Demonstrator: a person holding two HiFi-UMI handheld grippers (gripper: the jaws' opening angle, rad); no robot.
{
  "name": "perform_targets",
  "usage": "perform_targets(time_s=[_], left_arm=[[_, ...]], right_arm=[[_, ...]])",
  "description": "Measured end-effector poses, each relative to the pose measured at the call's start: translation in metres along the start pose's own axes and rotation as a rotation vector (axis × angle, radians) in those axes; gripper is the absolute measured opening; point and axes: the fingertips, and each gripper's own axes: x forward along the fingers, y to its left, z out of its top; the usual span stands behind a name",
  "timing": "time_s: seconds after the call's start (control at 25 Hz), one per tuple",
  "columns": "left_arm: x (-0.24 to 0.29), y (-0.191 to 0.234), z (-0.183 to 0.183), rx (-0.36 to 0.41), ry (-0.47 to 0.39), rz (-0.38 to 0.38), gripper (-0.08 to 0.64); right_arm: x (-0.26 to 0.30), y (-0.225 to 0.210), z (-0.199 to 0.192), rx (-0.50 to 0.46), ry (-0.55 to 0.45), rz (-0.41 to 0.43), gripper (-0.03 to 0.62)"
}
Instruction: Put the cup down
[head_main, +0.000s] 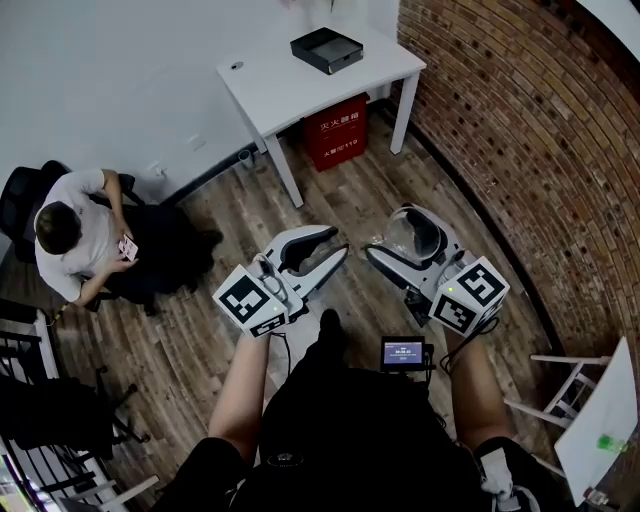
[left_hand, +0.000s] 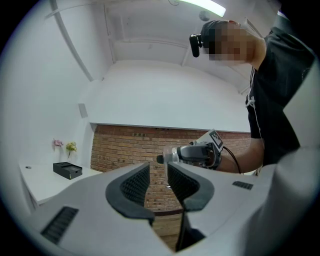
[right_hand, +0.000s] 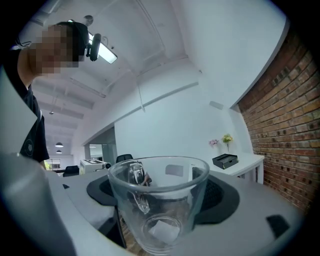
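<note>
A clear glass cup (head_main: 416, 238) with a handle is held in the air above the wooden floor, with my right gripper (head_main: 392, 232) shut on it. In the right gripper view the cup (right_hand: 159, 200) stands upright between the dark pads (right_hand: 220, 197) and is empty. My left gripper (head_main: 338, 243) hovers beside it to the left, open, with nothing between its fingers. In the left gripper view, the left gripper (left_hand: 158, 182) looks toward the brick wall, and the right gripper (left_hand: 197, 154) shows beyond its jaws.
A white table (head_main: 290, 90) stands at the back against the wall and bears a black tray (head_main: 326, 49). A red box (head_main: 336, 130) sits under it. A seated person (head_main: 80, 245) is at the left. The brick wall (head_main: 520, 130) runs along the right.
</note>
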Motion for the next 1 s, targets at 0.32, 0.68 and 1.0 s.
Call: perform_targets(time_s=[0.32,0.68,1.0], left_arm=[[0.004,0.093,0.015,0.036,0.004,-0.005,0.115],[0.004,0.169,0.013,0.017,0.012,0.010,0.124],[0.018,0.214,0.005,-0.001,0.015,0.018,0.124]], right_arm=[[0.077,-0.040,0.024,-0.019,0.002,-0.029,0.430],[0.144,-0.078,0.032,-0.009,0.005,-0.033,0.430],[0.176,-0.110,0.033,-0.001,0.010,-0.041,0.430]])
